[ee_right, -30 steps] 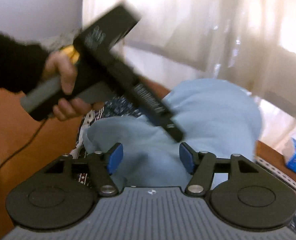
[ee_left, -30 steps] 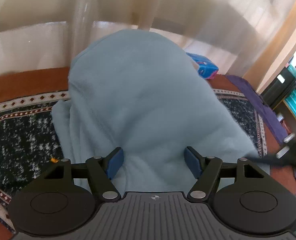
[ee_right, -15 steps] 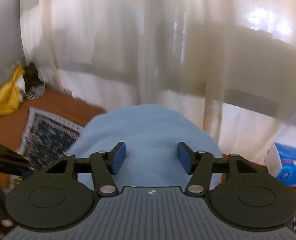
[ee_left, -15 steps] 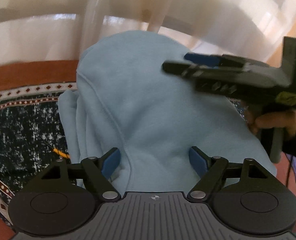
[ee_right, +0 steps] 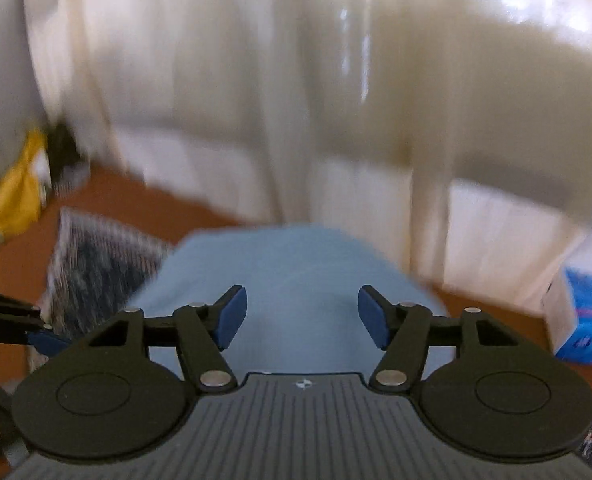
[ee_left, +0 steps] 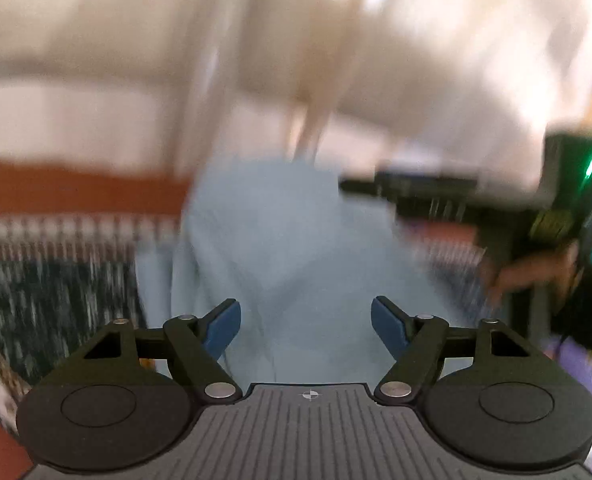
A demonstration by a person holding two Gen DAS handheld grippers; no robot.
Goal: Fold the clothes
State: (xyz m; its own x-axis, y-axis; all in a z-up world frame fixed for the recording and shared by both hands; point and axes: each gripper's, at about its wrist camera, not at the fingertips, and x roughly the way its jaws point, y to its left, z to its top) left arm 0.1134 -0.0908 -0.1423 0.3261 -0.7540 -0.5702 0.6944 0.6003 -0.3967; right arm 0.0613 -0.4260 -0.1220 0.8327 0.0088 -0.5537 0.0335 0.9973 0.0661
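Pale curtains (ee_right: pixel 256 100) behind, patterned rug (ee_left: pixel 48 292) on brown floor (ee_right: pixel 108 192). Light blue garment (ee_left: pixel 296 248) heaped on rug, ahead of both tools. Left tool (ee_left: pixel 305 326) and right tool (ee_right: pixel 302 316) released, jaws spread, gripping nothing.

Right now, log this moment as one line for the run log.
left claw: open, empty | right claw: open, empty | light blue garment: on patterned rug, ungrasped | views: motion-blurred
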